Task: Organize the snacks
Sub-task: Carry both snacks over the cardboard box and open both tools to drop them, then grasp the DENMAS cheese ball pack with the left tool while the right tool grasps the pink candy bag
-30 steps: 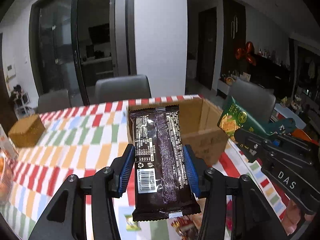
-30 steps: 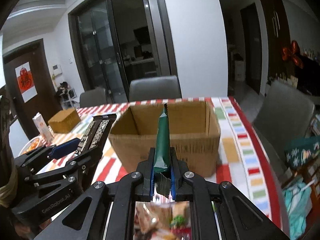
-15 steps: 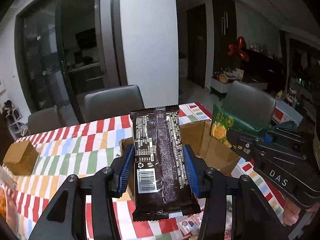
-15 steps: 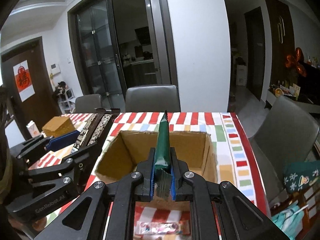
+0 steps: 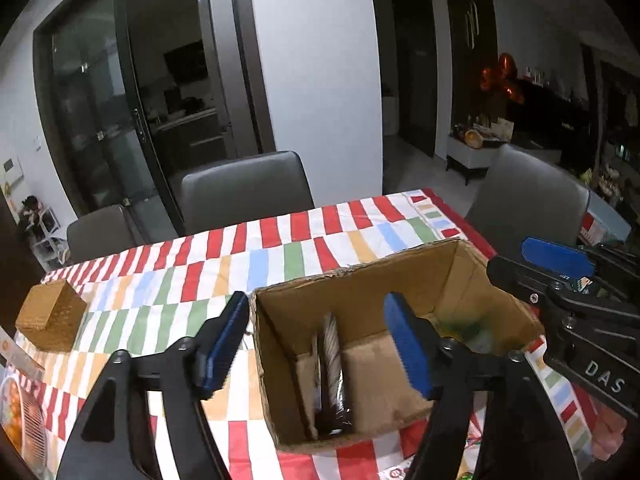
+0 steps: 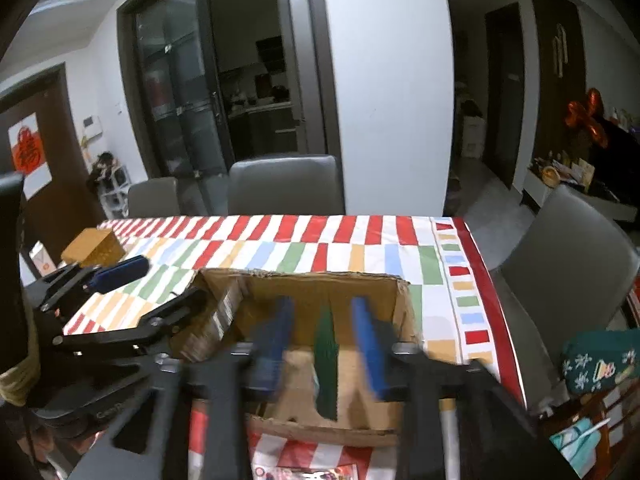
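Box [image 5: 472, 264] interior: dark pack [image 5: 332, 364] left view, green pack [image 6: 325, 356] right.

Matt cardboard box [image 5: 472, 280], glossy dark wrapper [image 5: 332, 364]

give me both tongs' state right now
Left tongs: open, empty, above the brown cardboard box.
Right tongs: open, flat green snack packet loose between them.

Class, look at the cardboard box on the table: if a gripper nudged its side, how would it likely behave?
The box would probably slide rather than tip: it sits low and wide on the tablecloth. It looks light, holding only a dark packet and a green packet. Its open-topped cardboard walls may flex inward when pressed.
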`<state>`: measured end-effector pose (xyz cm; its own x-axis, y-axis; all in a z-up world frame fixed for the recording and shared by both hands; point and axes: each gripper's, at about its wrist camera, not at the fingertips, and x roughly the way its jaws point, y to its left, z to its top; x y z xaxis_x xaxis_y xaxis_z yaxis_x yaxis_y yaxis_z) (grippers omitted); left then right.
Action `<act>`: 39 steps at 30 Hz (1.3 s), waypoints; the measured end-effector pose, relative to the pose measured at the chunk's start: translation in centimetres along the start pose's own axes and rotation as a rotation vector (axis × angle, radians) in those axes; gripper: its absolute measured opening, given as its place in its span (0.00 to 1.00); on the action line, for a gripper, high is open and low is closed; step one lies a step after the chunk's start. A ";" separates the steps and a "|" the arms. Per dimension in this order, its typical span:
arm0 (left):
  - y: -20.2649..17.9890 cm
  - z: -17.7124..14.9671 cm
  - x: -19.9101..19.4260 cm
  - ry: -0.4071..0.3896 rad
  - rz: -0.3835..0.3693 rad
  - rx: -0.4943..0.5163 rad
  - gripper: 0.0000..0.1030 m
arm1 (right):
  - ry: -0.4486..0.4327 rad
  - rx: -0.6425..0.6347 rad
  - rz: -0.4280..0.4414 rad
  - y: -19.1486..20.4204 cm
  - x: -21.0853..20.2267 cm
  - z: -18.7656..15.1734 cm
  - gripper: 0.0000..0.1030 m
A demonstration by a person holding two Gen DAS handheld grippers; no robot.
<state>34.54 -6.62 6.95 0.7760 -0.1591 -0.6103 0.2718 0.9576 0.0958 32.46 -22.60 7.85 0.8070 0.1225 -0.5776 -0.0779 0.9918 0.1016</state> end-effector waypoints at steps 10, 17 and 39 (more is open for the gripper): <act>-0.6 -3.0 -6.8 -0.055 0.003 -0.004 0.81 | -0.052 -0.011 0.007 -0.2 -5.3 -2.8 0.46; -1.7 -6.2 -10.8 -0.079 -0.025 0.007 0.83 | -0.080 -0.026 0.019 0.3 -9.2 -5.4 0.51; -6.7 -17.7 -13.5 0.045 -0.150 0.067 0.81 | 0.102 -0.088 0.033 0.3 -12.4 -17.3 0.53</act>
<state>12.16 -6.59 0.65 0.6981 -0.2872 -0.6559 0.4213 0.9054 0.0520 12.30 -23.17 1.04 0.7398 0.1539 -0.6550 -0.1584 0.9860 0.0528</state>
